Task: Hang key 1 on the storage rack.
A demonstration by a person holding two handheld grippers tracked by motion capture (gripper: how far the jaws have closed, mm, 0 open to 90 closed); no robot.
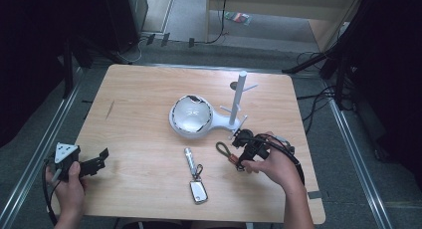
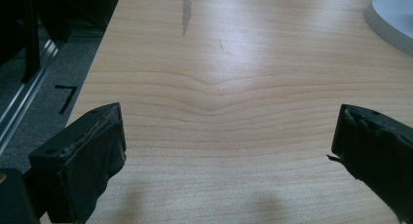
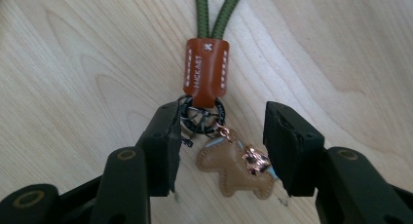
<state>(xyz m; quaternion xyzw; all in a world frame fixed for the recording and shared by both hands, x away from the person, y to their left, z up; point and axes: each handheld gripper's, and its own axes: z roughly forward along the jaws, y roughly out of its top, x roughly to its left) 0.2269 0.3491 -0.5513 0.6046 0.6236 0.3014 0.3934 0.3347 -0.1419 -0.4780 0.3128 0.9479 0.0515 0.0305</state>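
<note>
Now, the olive-green cord lanyard with its brown leather tab and tan horse-shaped charm (image 3: 234, 173) lies flat on the pale wooden bench (image 1: 139, 114), right-front area, its long axis running straight away from the right tool (image 3: 221, 146). That tool's jaws stand parted, straddling the black ring and charm, with no grip on them that I can see. The right hand is clearly nearer. The left tool (image 2: 226, 153) sits wide open, holding nothing, at the far left edge. Between them lie a silver key fob (image 1: 198, 190), a white bowl-shaped lamp (image 1: 191, 117) and a white peg stand (image 1: 239, 97).
</note>
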